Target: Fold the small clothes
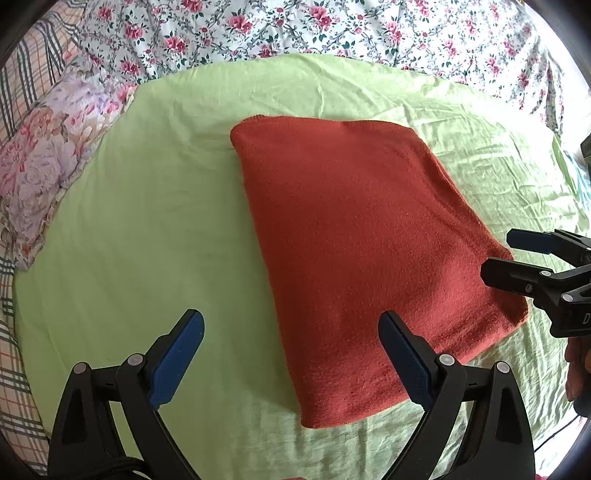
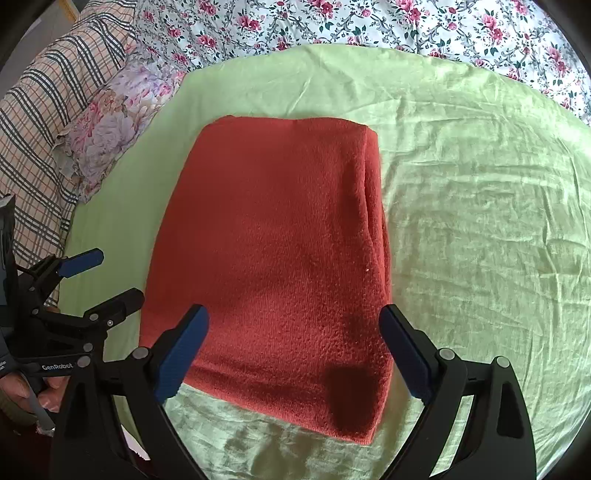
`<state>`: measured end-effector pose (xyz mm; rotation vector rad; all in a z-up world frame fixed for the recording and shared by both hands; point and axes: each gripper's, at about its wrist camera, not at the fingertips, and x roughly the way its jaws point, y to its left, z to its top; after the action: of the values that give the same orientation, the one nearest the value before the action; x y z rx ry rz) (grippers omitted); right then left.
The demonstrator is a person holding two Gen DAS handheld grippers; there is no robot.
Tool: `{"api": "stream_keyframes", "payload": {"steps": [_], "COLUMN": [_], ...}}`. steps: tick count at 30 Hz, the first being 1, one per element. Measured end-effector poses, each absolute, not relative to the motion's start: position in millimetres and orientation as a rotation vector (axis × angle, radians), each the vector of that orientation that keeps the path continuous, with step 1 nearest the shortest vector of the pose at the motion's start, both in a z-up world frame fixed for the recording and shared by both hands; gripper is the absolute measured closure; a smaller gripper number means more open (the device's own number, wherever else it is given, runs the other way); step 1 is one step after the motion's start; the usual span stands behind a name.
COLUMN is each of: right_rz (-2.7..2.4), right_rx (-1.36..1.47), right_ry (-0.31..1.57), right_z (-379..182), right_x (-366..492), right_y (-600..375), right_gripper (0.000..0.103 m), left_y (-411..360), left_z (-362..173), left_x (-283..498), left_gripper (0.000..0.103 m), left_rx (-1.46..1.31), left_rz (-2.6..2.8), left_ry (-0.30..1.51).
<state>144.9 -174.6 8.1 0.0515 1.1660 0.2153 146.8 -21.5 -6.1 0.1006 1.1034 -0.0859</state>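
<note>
A rust-red knitted garment (image 1: 362, 251) lies folded into a flat rectangle on a light green sheet (image 1: 147, 221); it also shows in the right wrist view (image 2: 280, 258). My left gripper (image 1: 291, 325) is open and empty, held above the garment's near left edge. It also shows at the left of the right wrist view (image 2: 110, 277), open. My right gripper (image 2: 293, 321) is open and empty, held over the garment's near end. It shows at the right edge of the left wrist view (image 1: 498, 256), open beside the garment's right corner.
The green sheet (image 2: 480, 221) is spread over a bed with a floral cover (image 1: 295, 29). A floral pillow (image 1: 48, 158) and a plaid blanket (image 2: 40, 122) lie to the left. A hand (image 2: 22, 398) holds the left gripper's handle.
</note>
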Motion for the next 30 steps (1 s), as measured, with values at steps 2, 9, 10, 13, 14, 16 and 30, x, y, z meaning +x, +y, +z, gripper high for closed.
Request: {"api": "stream_keyframes", "payload": {"steps": [2, 9, 10, 13, 14, 16, 30], "right_rz": [0.219, 0.224, 0.225, 0.222, 0.222, 0.222, 0.214], "right_rx": [0.055, 0.066, 0.068, 0.075, 0.076, 0.079, 0.097], "right_ry": [1.167, 1.175, 1.175, 1.175, 1.175, 1.174, 1.16], "right_z": [8, 4, 4, 3, 3, 3, 8], "right_x": [145, 141, 141, 138, 137, 135, 126], "right_y": [-175, -173, -173, -174, -174, -174, -173], "right_gripper": [0.01, 0.01, 0.01, 0.01, 0.01, 0.01, 0.01], "left_y": [-22, -22, -22, -22, -22, -23, -26], "left_z": [-7, -7, -7, -5, -5, -4, 0], "left_x": [146, 145, 145, 143, 142, 141, 135], "left_gripper": [0.007, 0.007, 0.007, 0.007, 0.007, 0.007, 0.007], "left_rx": [0.104, 0.095, 0.094, 0.094, 0.094, 0.094, 0.095], "left_rz": [-0.088, -0.096, -0.095, -0.095, -0.095, -0.096, -0.104], "left_ry": [1.105, 1.108, 1.107, 1.103, 1.102, 1.1, 1.089]}}
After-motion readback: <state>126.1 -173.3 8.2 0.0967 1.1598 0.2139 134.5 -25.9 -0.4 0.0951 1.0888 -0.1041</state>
